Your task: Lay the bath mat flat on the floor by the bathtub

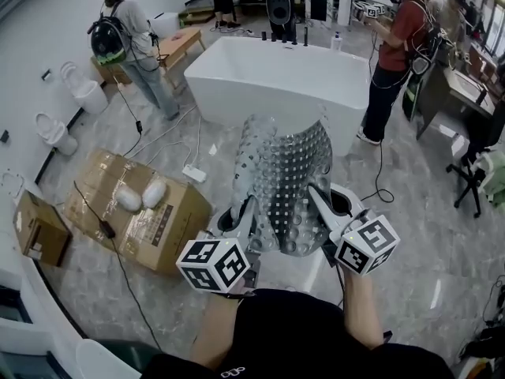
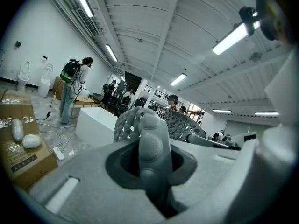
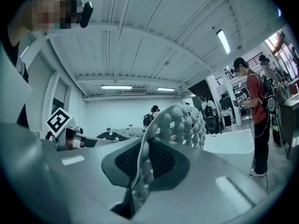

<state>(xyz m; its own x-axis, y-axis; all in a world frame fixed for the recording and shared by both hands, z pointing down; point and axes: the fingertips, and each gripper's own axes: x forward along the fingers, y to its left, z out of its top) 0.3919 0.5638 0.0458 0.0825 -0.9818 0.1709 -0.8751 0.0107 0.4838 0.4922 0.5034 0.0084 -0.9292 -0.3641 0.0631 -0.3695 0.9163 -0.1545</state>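
Note:
A grey rubber bath mat (image 1: 286,181) with rows of suction cups and holes hangs in the air between my two grippers, curled and draped forward. My left gripper (image 1: 241,212) is shut on its left edge, my right gripper (image 1: 319,198) is shut on its right edge. In the left gripper view the mat (image 2: 150,134) is pinched between the jaws and curls beyond them. The right gripper view shows the mat (image 3: 180,122) clamped edge-on in the jaws. The white bathtub (image 1: 276,73) stands just beyond the mat on the grey marble floor (image 1: 422,235).
A flattened cardboard box (image 1: 134,208) with two white bundles lies at the left, cables trailing around it. A smaller box (image 1: 38,227) sits further left. A person (image 1: 134,46) stands beyond the tub's left end, another person (image 1: 398,50) at its right. Toilets (image 1: 83,89) line the left wall.

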